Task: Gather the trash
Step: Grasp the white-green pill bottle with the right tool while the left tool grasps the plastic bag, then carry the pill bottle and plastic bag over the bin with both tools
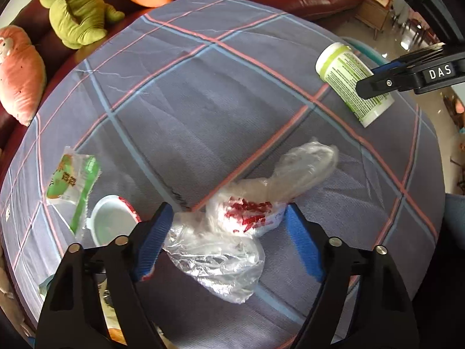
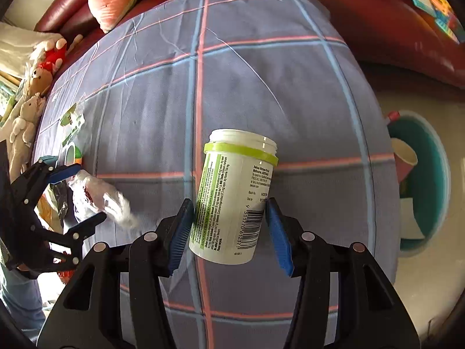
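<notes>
White plastic pill bottle w/ lime-green band (image 2: 232, 197), lidless, was upright-ish, tilted, above the checked tabletop (image 2: 261, 72). Crumpled clear plastic bag w/ red print (image 1: 232, 226) lay on it nr a green-white wrapper (image 1: 69, 180) & white cup (image 1: 110, 221).

Between the blue pads of the black right gripper (image 2: 229, 224) stands a white plastic bottle (image 2: 232, 195) with a lime-green neck ring, green label stripes and a black barcode. Under it spreads a grey-violet cloth (image 2: 261, 87) checked with pink and light-blue lines. Between the black left gripper (image 1: 229, 232) and its blue pads lies a clear crumpled plastic bag (image 1: 232, 232) printed red.
</notes>
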